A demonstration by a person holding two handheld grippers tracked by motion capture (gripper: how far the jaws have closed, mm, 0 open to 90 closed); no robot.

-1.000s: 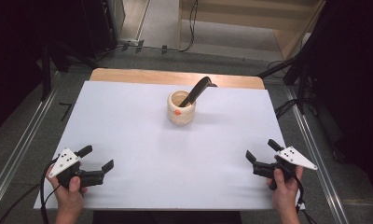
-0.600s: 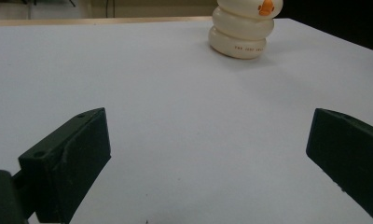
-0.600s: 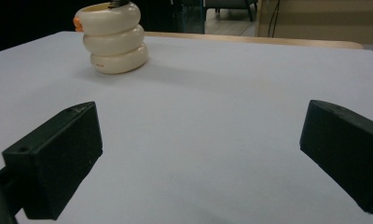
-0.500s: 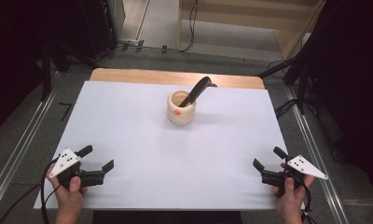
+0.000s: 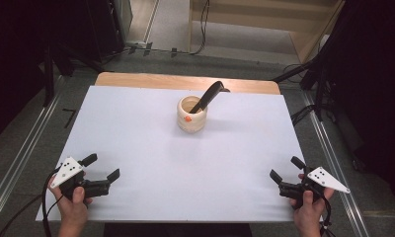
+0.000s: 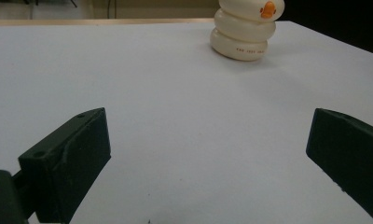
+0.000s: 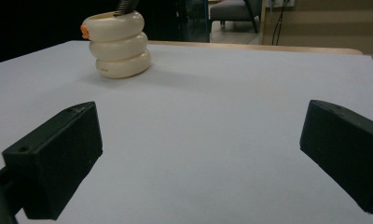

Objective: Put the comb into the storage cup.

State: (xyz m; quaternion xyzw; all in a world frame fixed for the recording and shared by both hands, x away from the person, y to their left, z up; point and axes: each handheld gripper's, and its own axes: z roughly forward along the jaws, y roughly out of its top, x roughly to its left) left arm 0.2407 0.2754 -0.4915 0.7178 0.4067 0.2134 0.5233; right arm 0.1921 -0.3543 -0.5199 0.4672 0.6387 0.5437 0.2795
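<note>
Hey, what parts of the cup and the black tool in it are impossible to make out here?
- Tool's lower end: high view, hidden inside the cup.
- Cup's rim: left gripper view, cut off by the top edge.
- Small print on the cup's bottom ring: left gripper view, too small to read.
- Tool's handle: right gripper view, cut off by the top edge.

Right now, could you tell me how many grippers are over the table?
2: the left gripper at the near left corner, the right gripper at the near right corner, both open.

Left gripper (image 5: pixel 100 168) and right gripper (image 5: pixel 283 171) low at the near corners, fingers spread wide, empty.
</note>
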